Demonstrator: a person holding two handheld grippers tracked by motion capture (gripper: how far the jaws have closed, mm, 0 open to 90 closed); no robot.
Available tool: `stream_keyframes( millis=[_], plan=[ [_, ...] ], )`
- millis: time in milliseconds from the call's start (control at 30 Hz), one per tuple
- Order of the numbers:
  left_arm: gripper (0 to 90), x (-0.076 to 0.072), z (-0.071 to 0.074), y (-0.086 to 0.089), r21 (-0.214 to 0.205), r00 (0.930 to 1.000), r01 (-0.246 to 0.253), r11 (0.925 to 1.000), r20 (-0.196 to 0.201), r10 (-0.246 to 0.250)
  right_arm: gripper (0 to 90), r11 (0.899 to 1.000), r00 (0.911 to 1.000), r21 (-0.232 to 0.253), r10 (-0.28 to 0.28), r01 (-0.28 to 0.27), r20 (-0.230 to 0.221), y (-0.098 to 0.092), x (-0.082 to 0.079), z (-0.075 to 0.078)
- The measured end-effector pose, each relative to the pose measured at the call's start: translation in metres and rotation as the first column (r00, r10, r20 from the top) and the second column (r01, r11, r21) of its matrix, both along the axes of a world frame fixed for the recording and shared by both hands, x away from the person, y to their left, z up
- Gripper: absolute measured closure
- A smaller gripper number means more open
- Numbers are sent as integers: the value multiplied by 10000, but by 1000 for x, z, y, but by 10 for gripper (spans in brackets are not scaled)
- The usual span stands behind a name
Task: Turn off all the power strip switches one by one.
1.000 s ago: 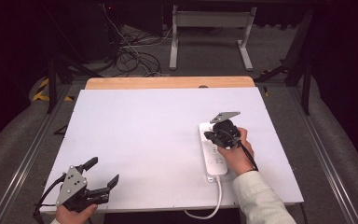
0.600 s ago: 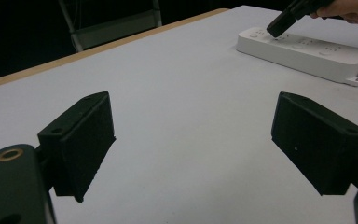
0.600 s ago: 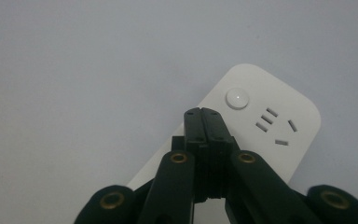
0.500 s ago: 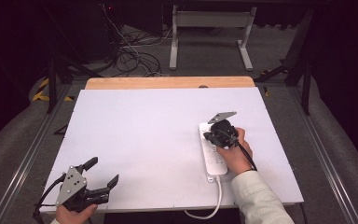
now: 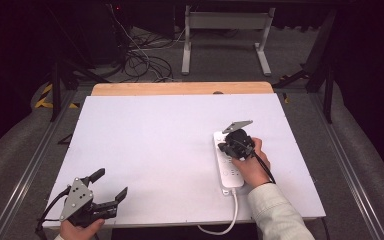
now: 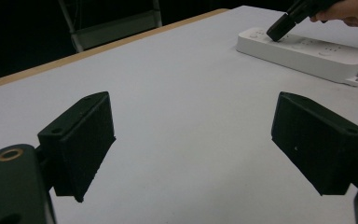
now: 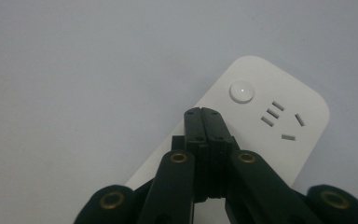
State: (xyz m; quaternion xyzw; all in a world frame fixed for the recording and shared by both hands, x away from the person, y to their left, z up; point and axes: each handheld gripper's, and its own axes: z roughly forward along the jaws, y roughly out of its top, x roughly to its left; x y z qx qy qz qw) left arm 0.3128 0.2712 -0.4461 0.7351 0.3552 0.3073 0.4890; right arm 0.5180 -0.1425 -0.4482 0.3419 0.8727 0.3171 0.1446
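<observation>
Holding my right gripper (image 5: pixel 228 145) over the far end of the white power strip (image 5: pixel 228 167), I have its two black jaws pressed flat together with nothing between them. In the right gripper view the closed tips (image 7: pixel 202 114) sit above the strip's top face, just short of its round button (image 7: pixel 242 91) and the socket slots (image 7: pixel 279 119) beside it; whether the tips actually touch the plastic I cannot tell. My right hand (image 5: pixel 250 162) lies along the strip's right edge.

The strip rests on the right half of the white table (image 5: pixel 150 150), lengthwise toward me, and its white cord (image 5: pixel 227 222) curls off the near edge.

My left gripper (image 5: pixel 107 192) is at the near left corner, well apart from the strip, its jaws spread wide and empty just above the tabletop. In the left gripper view the two black pads (image 6: pixel 81 140) stand far apart with bare table between them, and the strip (image 6: pixel 307 51) lies beyond at the upper right with the other gripper's dark tip (image 6: pixel 284 25) over it.
</observation>
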Motion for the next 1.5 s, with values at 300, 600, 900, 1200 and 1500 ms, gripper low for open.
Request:
stream_keyframes(
  millis=[300, 600, 900, 1200, 1500],
  plan=[
    [138, 0, 0, -1, -68, 10000, 30, 10000, -72, -30, 900, 9988, 9991, 436, -205, 221, -369, -4, 3, -2],
    [138, 0, 0, -1, -26, 10000, 17, 10000, 7, -17, 900, 9990, 9994, 389, -208, 219, -261, -3, 1, -2],
    [138, -1, 1, -1, 14, 10000, 5, 10000, 27, -5, 900, 9995, 9994, 237, -220, 226, -273, -1, 2, -1],
    [138, -1, 0, -2, 56, 10000, 64, 10000, 5, -64, 900, 9996, 9992, -24, -292, 292, -266, 2, 1, -1],
    [137, 1, -1, -2, 39, 10000, 64, 10000, -29, -64, 900, 9934, 9970, 1139, -192, 105, 754, 5, -3, 35]
  ],
)
